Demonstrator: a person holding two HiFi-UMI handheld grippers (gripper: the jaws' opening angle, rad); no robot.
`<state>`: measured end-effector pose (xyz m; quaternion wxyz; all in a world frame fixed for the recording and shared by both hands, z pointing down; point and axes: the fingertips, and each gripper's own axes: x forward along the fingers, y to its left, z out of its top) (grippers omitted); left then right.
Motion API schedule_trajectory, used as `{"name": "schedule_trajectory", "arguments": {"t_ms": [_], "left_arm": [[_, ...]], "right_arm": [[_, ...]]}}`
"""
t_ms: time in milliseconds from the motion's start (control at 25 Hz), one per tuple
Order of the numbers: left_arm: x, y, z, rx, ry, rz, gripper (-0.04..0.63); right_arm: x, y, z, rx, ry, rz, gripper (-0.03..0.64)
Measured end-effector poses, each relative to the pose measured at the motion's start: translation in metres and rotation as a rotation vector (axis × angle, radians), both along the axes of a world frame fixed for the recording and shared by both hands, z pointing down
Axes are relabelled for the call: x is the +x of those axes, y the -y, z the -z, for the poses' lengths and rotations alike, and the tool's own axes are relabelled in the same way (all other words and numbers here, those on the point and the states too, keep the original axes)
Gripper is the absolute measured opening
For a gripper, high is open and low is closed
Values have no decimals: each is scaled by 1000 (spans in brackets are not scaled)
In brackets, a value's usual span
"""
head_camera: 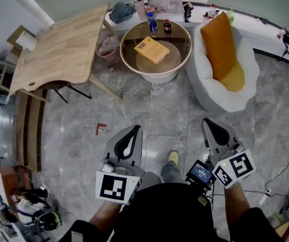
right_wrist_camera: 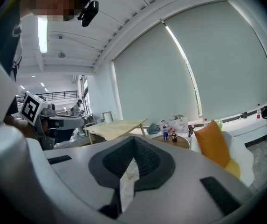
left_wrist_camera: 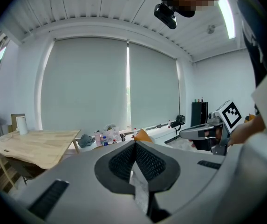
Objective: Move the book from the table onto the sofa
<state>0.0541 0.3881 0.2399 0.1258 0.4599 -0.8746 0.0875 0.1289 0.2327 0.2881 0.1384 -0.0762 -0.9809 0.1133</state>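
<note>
Head view: the book (head_camera: 152, 50) lies flat on the round table (head_camera: 182, 59) at the upper middle of the frame. Its long axis runs from upper left to lower right. The white sofa (head_camera: 235, 97) with its orange cushion (head_camera: 219, 43) stands just beside the table, at upper right. Both grippers are low in the frame, well apart from the book. The left gripper (head_camera: 133, 130) sits almost straight below it and looks slightly nearer than the right gripper (head_camera: 211, 124), which lines up under the sofa.

Left gripper view: the jaws are pressed together with nothing between them. The book is not visible. Only the cushion tip (left_wrist_camera: 142, 135) peeks over the jaws.

Right gripper view: these jaws are also together and empty. The table (right_wrist_camera: 181, 143) with its bottles (right_wrist_camera: 169, 134) shows just above the jaws, right of centre. The tabletop is seen edge-on, so the book cannot be made out.
</note>
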Motion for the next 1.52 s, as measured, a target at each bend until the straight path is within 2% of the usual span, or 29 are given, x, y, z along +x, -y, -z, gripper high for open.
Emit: {"name": "schedule_trajectory", "arguments": {"t_ms": [560, 960, 1200, 1520], "left_arm": [[6, 26, 8, 10, 18, -39, 3], [10, 24, 18, 35, 37, -39, 3], [8, 22, 27, 7, 61, -31, 3], [18, 28, 40, 51, 79, -64, 3]], "right_arm": [[6, 22, 9, 5, 20, -35, 9], [12, 20, 15, 20, 35, -40, 9], [12, 21, 24, 27, 53, -39, 9], [19, 22, 33, 34, 64, -52, 9]]}}
